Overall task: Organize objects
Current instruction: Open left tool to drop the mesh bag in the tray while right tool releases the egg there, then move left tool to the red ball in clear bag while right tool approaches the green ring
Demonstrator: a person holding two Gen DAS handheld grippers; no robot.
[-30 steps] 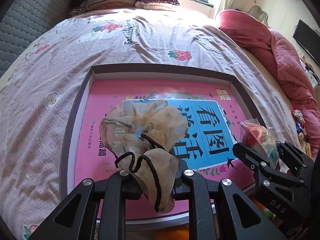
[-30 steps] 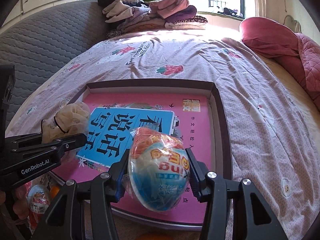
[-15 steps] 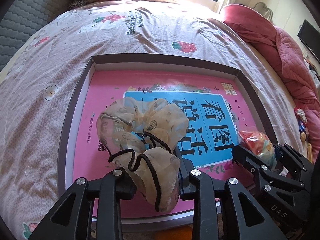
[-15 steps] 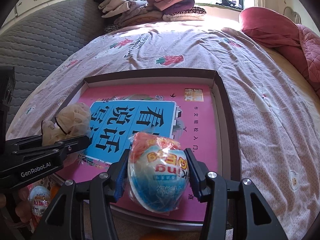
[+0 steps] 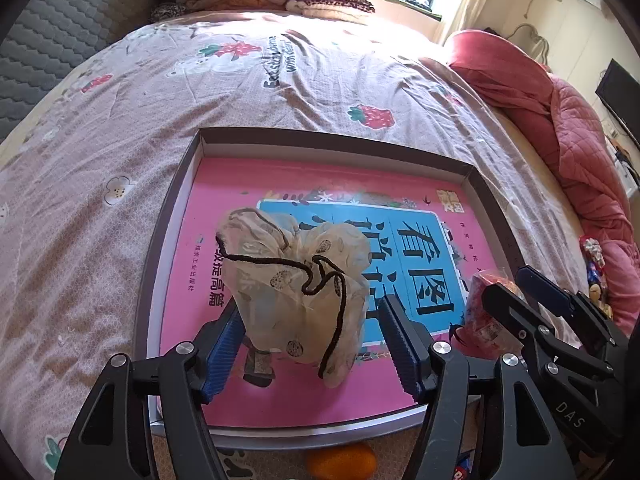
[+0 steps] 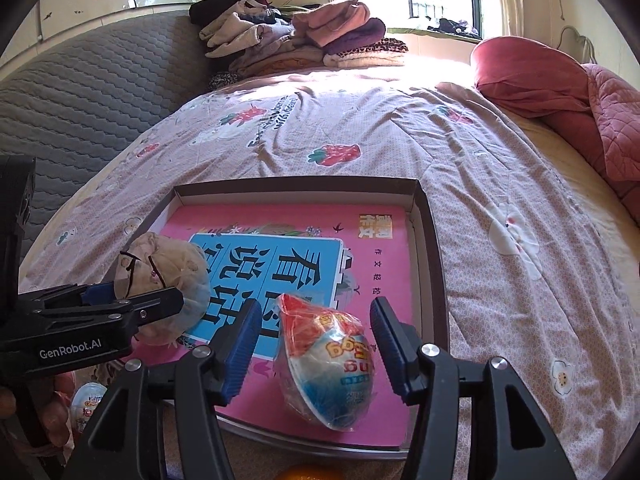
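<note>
A shallow dark-rimmed box tray (image 5: 320, 136) (image 6: 296, 184) lies on the bed with a pink and blue book (image 5: 224, 200) (image 6: 280, 216) flat inside. A beige gauze drawstring pouch (image 5: 288, 280) (image 6: 168, 260) rests on the book between the blue pads of my left gripper (image 5: 312, 340). Its jaws are opening and neither pad presses the pouch. A plastic-wrapped toy egg (image 6: 328, 368) (image 5: 480, 300) lies tilted on the book's near right corner. My right gripper (image 6: 316, 340) straddles the egg with a gap on each side, its jaws opening.
An orange (image 5: 340, 462) sits just below the tray's near edge. A second wrapped egg (image 6: 86, 400) lies low on the left beside a hand (image 6: 52, 412). Folded clothes (image 6: 296, 40) are piled at the bed's far end, a red quilt (image 5: 560, 120) on the right.
The left jaws have spread wide and let go of the pouch, which now sits on the book. The right jaws have widened off the egg, which has settled lower onto the book.
</note>
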